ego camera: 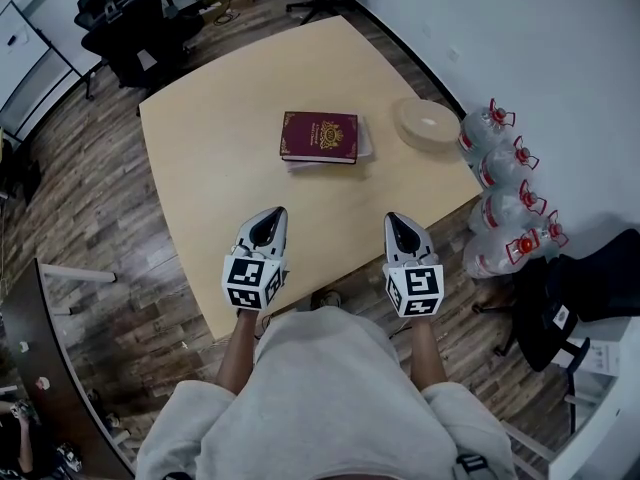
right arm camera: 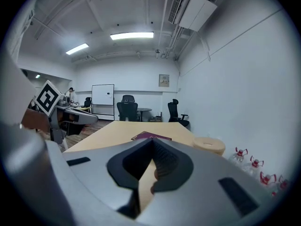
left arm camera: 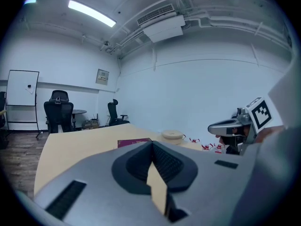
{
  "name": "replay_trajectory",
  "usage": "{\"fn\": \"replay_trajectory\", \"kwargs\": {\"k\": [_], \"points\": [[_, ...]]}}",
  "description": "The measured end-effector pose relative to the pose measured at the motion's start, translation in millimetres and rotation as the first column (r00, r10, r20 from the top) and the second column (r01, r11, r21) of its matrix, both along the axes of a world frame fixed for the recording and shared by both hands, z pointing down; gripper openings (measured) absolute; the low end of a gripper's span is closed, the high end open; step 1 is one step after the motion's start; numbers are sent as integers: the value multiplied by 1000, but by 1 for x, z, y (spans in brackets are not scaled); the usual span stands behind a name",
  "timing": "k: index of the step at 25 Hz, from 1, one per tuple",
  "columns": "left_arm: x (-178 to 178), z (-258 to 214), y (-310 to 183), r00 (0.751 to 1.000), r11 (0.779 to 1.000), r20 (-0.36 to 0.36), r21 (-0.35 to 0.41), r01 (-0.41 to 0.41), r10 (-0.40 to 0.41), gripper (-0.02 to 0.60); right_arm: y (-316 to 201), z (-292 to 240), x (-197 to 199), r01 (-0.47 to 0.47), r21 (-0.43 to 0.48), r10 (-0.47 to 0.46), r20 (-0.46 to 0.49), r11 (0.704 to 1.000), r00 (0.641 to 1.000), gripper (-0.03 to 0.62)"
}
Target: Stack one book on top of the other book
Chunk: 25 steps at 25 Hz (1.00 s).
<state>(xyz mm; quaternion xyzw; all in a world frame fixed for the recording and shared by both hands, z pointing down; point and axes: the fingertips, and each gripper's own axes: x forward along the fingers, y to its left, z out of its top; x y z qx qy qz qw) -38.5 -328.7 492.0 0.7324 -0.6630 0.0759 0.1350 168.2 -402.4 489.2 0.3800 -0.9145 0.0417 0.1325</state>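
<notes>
A maroon book (ego camera: 320, 135) with gold print lies flat in the middle of the light wooden table (ego camera: 200, 148). It rests on a paler book (ego camera: 366, 148) whose edges stick out at its right and near sides. Both grippers hover over the table's near edge, well short of the books. My left gripper (ego camera: 270, 214) is shut and empty, and so is my right gripper (ego camera: 392, 218). The left gripper view shows the maroon book (left arm camera: 134, 142) beyond the closed jaws, with the right gripper (left arm camera: 221, 126) alongside. The right gripper view shows the book (right arm camera: 151, 136) ahead on the table.
A round tan bowl (ego camera: 427, 121) sits at the table's right edge. Several water bottles (ego camera: 500, 178) with red caps stand on the floor to the right. Black office chairs (ego camera: 130, 23) stand beyond the far left corner. A dark bag (ego camera: 580, 298) lies at right.
</notes>
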Motion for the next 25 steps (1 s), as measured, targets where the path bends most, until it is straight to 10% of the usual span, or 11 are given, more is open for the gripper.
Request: {"fn": "replay_trajectory", "kwargs": {"k": [25], "points": [[-5, 17, -1, 1000, 999, 26, -39, 9, -8, 9, -2, 13, 4, -17, -14, 16, -25, 1000, 1000, 3]]}}
